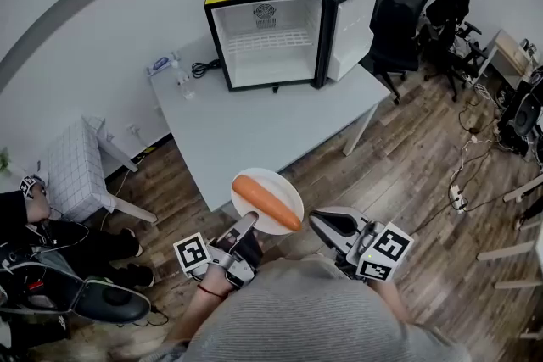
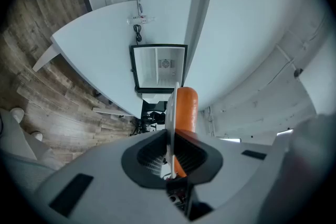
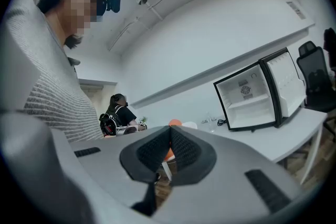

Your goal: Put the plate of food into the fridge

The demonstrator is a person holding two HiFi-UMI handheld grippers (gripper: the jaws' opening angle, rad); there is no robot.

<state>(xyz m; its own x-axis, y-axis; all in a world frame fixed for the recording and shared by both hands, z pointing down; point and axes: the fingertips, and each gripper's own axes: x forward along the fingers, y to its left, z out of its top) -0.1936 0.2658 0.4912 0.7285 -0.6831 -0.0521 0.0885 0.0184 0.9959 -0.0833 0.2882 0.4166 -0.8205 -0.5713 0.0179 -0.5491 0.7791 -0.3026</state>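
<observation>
- We had the plate (image 1: 282,181) in the air, over the near edge of the table (image 1: 254,127), with an orange food, a carrot by its look (image 1: 266,202), lying across it.
- The left gripper (image 1: 244,226) pinched the plate's rim at about 7 o'clock. In its own view the pads pressed on the thin white edge from both sides.
- The right gripper (image 1: 321,223) sat just beside the plate at about 4 o'clock. Its jaws were pressed together on nothing, and it did not touch the rim.
- The fridge (image 1: 270,30) stood at 12 o'clock from the plate, at the far side of the table. Its door (image 1: 352,25) was swung wide toward 3 o'clock, and a wire shelf (image 1: 270,38) crossed the white inside.
- We judged the step in hand to be the carry: plate lifted and fridge open, but nothing inside it yet.
- The next move called for a level reach toward 12 o'clock, since the carrot lay loose and could roll off a tilted plate.
- One pinch at the rim gave little support, so the right gripper could steady the side at 4 o'clock.
- The space under the shelf looked the roomier place to set the plate down.
</observation>
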